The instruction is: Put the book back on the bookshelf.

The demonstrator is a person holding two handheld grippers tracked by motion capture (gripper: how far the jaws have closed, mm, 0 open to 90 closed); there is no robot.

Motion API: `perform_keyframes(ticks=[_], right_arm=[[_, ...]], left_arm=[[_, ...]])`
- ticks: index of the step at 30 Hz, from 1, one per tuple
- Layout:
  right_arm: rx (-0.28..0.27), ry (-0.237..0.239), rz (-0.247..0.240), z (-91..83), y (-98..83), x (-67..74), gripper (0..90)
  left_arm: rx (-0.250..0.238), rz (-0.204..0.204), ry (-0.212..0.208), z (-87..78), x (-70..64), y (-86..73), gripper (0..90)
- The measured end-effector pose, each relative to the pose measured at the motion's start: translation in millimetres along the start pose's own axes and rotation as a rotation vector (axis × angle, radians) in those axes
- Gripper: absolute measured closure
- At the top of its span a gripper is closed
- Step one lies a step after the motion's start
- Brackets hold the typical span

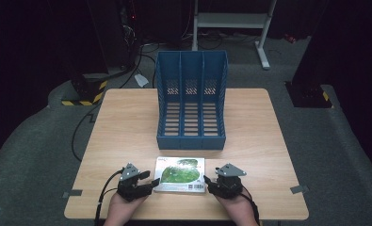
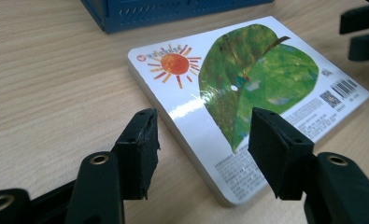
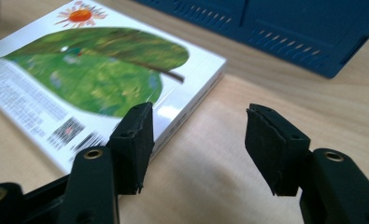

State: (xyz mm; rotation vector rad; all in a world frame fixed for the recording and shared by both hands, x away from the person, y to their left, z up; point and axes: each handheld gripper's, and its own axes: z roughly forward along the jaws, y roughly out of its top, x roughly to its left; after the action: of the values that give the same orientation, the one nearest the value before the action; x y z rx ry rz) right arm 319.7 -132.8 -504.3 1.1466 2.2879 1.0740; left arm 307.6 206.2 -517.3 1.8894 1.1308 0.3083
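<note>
Book [image 1: 180,174]: white cover, big green leaf, orange-red sun with rays (far left corner), black barcode and small grey print along near edge. File rack [image 1: 191,101]: blue, slotted. Worktop [image 1: 127,127]: pale wood grain. Claws [image 1: 148,183] [image 1: 211,182]: black.

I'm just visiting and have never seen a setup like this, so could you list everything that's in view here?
Book: one, white cover with a green leaf and an orange sun, lying flat near the table's front edge, between the two grippers.
File rack: one, blue, three slots, standing at the middle of the table behind the book.
Table: one, light wood top.
Metal stand: one, pale grey, on the floor beyond the table.
Striped blocks: yellow and black, on the floor at the back left.
Cables: black, on the floor left of the table.
Left gripper: one, black, jaws open at the book's left corner.
Right gripper: one, black, jaws open at the book's right edge.
Hands: two, at the bottom edge.
</note>
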Motion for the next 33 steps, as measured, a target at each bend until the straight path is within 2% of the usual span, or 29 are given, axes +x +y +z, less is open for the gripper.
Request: perform_keyframes(ticks=[3,7,11,13,14,15,17,18,23,25,28,29,30,33], right_arm=[[0.009,0.025,0.016,-3.1,-5.0,1.7,38.8],[0.007,0.059,0.002,-7.6,-9.3,6.4,36.3],[0.017,0.082,-0.004,-8.3,-12.2,12.0,35.0],[0.028,0.08,-0.03,-7.4,-14.0,16.4,34.9],[0.037,0.061,-0.038,-6.8,-14.5,17.8,34.9],[0.04,0.056,-0.029,-6.8,-15.2,18.9,34.9],[0.041,0.074,-0.026,-6.5,-15.8,20.8,34.4],[0.044,0.082,-0.05,-5.7,-16.6,24.1,34.1],[0.068,0.093,-0.074,-0.9,-17.7,28.5,34.0],[0.081,0.097,-0.076,2.5,-17.5,29.0,34.3],[0.089,0.107,-0.087,6.5,-17.0,30.7,33.9],[0.089,0.107,-0.087,6.5,-17.0,30.7,33.9],[0.087,0.11,-0.1,8.9,-15.4,32.5,33.2],[0.09,0.11,-0.105,10.0,-14.7,33.9,32.8]], left_arm=[[0.004,-0.005,0.004,9.0,0.1,3.0,41.3],[0.012,-0.012,-0.002,20.7,-0.7,6.7,40.3],[0.016,-0.016,0.021,26.2,-0.8,10.1,39.5],[0.021,-0.023,0.027,27.9,-0.9,11.4,38.3],[0.027,-0.023,0.035,28.6,-0.7,11.8,37.3],[0.032,-0.025,0.039,28.7,-0.5,12.0,36.6],[0.037,-0.036,0.052,30.2,-0.1,12.5,35.3],[0.045,-0.045,0.051,31.4,0.6,13.0,35.2],[0.046,-0.054,0.042,32.0,-0.9,13.3,37.2],[0.043,-0.071,0.037,31.1,-0.3,12.7,37.4],[0.036,-0.13,0.02,29.0,1.6,11.5,39.4],[0.036,-0.13,0.02,29.0,1.6,11.5,39.9],[0.027,-0.184,0.005,27.6,3.5,10.5,40.7],[0.022,-0.194,0.003,26.6,3.5,9.2,42.2]])
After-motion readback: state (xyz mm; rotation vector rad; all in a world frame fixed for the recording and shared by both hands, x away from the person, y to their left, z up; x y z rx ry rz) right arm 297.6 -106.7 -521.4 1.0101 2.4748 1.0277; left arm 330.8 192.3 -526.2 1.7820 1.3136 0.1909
